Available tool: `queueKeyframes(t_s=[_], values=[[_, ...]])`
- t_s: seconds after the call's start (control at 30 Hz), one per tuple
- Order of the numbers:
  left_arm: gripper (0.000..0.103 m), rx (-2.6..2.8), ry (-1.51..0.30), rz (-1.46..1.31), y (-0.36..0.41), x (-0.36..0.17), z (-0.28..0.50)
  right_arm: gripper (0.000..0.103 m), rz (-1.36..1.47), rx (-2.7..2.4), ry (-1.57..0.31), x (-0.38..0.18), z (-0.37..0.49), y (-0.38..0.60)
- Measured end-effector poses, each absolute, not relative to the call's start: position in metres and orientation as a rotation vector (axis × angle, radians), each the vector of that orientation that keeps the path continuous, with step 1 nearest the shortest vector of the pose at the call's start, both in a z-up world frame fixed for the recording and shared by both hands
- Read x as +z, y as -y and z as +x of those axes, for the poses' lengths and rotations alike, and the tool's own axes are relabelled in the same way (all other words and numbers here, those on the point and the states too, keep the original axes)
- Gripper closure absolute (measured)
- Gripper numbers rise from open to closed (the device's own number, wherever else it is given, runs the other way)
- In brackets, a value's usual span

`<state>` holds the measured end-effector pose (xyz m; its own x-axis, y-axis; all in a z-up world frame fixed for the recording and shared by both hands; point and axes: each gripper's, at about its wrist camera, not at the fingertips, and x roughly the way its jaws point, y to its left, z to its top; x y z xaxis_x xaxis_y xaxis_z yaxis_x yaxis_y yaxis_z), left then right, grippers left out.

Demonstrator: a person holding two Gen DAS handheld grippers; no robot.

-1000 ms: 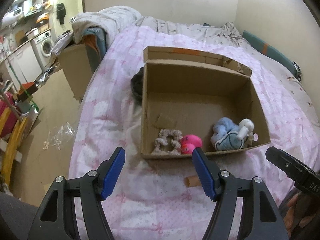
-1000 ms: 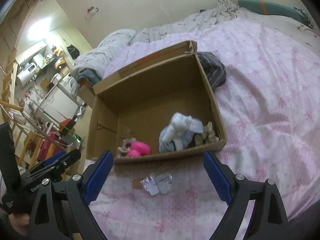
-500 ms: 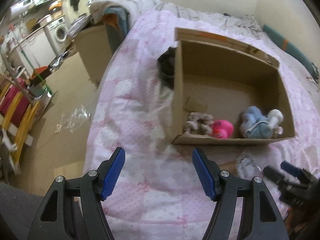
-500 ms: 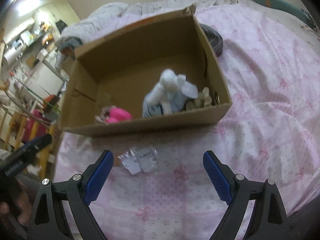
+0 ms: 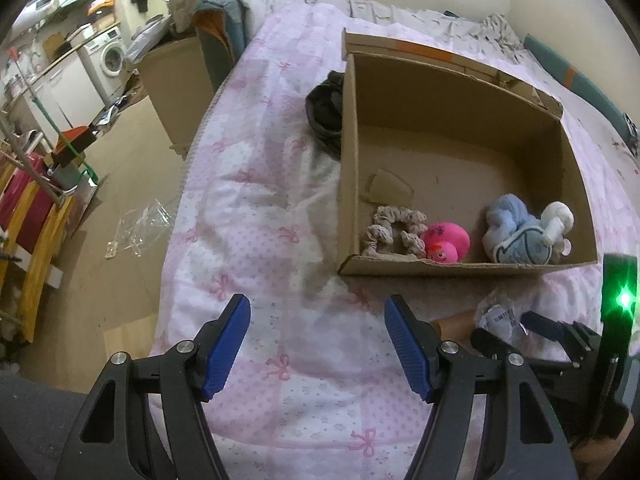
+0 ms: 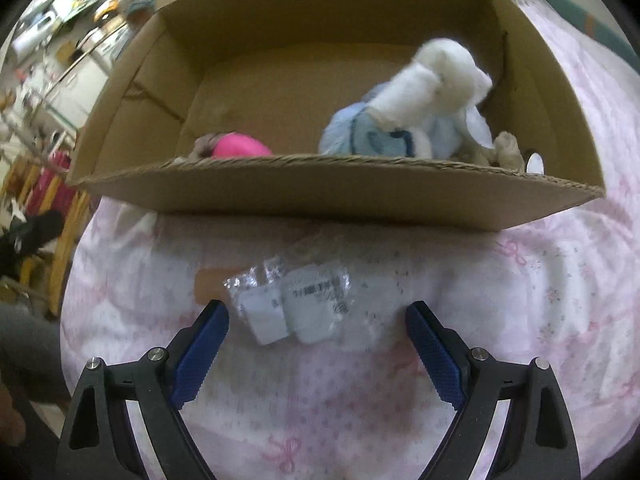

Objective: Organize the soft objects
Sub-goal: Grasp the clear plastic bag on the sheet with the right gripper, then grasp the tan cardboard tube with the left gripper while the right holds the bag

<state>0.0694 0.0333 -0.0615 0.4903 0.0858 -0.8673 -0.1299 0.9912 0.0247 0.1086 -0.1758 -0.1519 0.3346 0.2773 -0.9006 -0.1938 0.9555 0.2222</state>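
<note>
An open cardboard box [image 5: 460,268] [image 6: 320,196] sits on the pink bedspread. Inside it lie a beige scrunchie [image 5: 394,230], a pink toy [image 5: 446,244] [image 6: 240,148] and a blue and white plush [image 5: 520,234] [image 6: 412,108]. A clear plastic packet with white pads [image 6: 292,304] [image 5: 498,316] lies on the bed just in front of the box. My right gripper [image 6: 316,332] is open and low over it, the packet between its fingers. My left gripper [image 5: 318,320] is open and empty over the bedspread, left of the packet.
A dark cloth [image 5: 324,112] lies against the box's left wall. A tan strip [image 5: 454,326] lies under the packet's left end. The bed's left edge drops to the floor, where a plastic bag [image 5: 140,224] and another cardboard box [image 5: 176,80] sit.
My right gripper has moved forward and down to the packet in front of the box. My left gripper has swung left, away from the box.
</note>
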Motion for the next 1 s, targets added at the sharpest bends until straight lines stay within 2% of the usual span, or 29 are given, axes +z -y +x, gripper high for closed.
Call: queueKeyframes(t_s=[0.1,0.13,0.17,0.27,0.33,0.67,1.0], values=[[0.036,0.125,-1.059,-0.042,-0.031,-0.064,0.071,0.022,0.103,0.328,-1.202,-0.153,0.113,0.178],[0.036,0.125,-1.061,-0.039,-0.030,-0.065,0.072,0.036,0.101,0.329,-1.198,-0.152,0.114,0.179],[0.036,0.123,-1.063,-0.039,-0.029,-0.065,0.072,0.059,0.097,0.329,-1.191,-0.151,0.113,0.180],[0.036,0.118,-1.065,-0.036,-0.027,-0.067,0.072,0.081,0.075,0.325,-1.206,-0.151,0.115,0.182],[0.036,0.111,-1.069,-0.039,-0.025,-0.068,0.073,0.087,0.060,0.317,-1.209,-0.150,0.113,0.184],[0.036,-0.033,-1.170,-0.138,0.017,-0.098,0.079,0.088,0.239,0.301,-1.153,-0.112,0.092,0.230],[0.038,-0.052,-1.243,-0.104,0.052,-0.136,0.107,0.088,0.322,0.280,-1.088,-0.088,0.079,0.249]])
